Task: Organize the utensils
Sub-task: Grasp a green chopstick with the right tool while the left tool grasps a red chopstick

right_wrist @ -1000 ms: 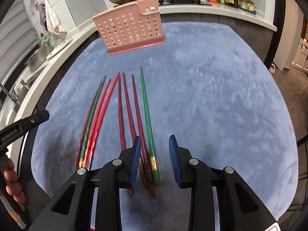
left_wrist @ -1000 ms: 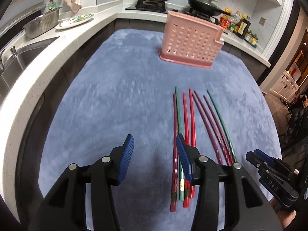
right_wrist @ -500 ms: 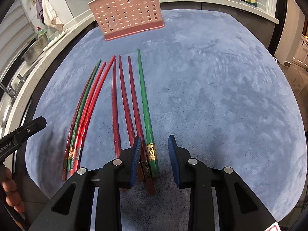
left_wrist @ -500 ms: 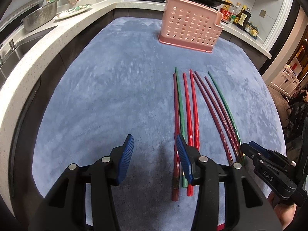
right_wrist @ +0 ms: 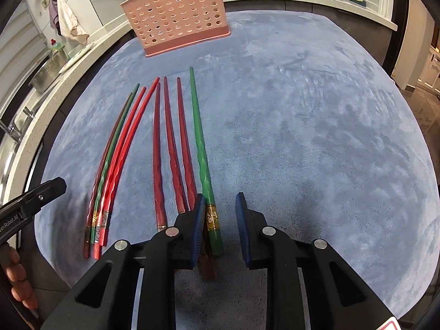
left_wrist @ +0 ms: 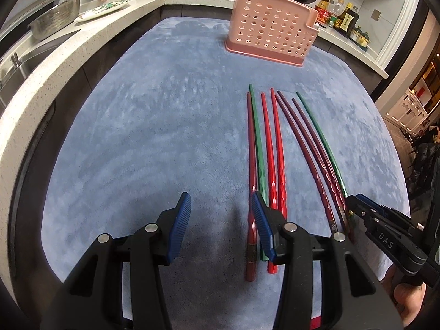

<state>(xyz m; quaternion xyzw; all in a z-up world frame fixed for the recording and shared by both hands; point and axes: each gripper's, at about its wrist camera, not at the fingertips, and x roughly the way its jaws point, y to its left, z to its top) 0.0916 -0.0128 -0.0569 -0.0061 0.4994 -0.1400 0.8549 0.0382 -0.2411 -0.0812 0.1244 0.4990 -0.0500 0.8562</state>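
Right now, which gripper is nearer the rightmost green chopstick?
Right. The right gripper straddles the green chopstick's handle end, jaws open. The left gripper sits past the red chopsticks, several sticks away.

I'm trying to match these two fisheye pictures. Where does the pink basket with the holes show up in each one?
Left wrist view: the pink basket stands upright at top, right of centre, on the blue mat.
Right wrist view: the pink basket stands at top, left of centre.
Shared landmark: the row of chopsticks lying in front of it.
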